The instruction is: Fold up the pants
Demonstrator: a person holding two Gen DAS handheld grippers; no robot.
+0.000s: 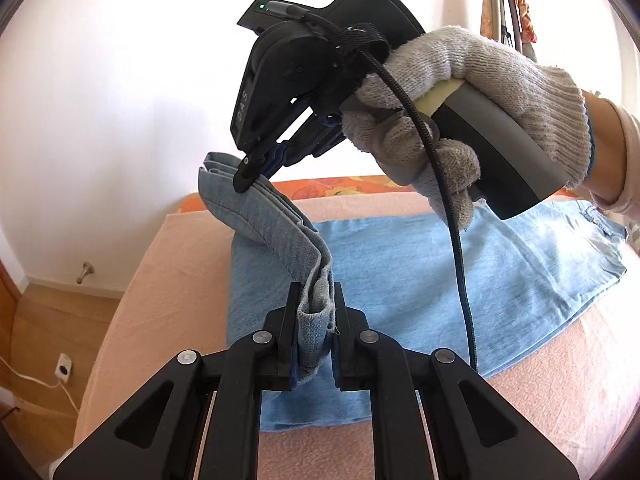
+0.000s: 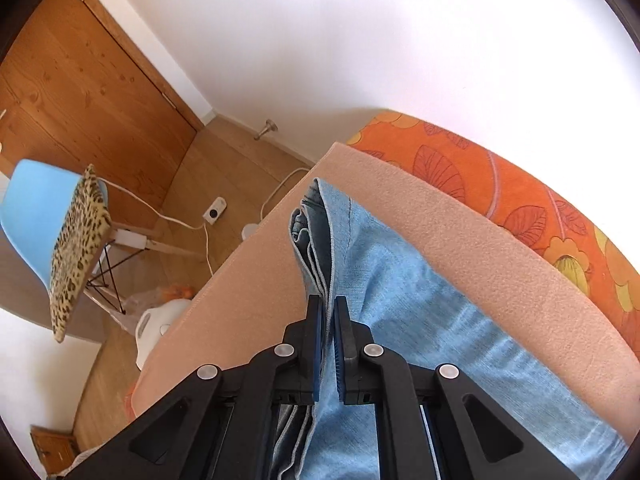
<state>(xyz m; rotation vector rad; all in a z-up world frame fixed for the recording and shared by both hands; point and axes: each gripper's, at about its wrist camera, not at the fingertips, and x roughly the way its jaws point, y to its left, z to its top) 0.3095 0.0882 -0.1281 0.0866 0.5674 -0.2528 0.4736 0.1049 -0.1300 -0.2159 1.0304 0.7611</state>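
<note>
**Both tools hold up the end of the pants**

The blue pants (image 1: 440, 280) lie flat on a pink blanket (image 1: 168, 280) that covers the bed (image 2: 520, 184). One end of the pants is lifted up off the rest.

The left tool (image 1: 316, 320) is clenched on one corner of that lifted end, at 6 o'clock in its own view. The cloth sits bunched between its two fingers.

The right tool (image 1: 250, 176) is clenched on the other corner, up at 11 o'clock from the left tool. A gloved hand (image 1: 460, 120) holds its handle. In the right tool's own view, its fingers (image 2: 316, 332) squeeze a folded edge of the cloth.

A blue chair (image 2: 36, 216) stands on the wood floor (image 2: 224, 176) beside the bed.
</note>
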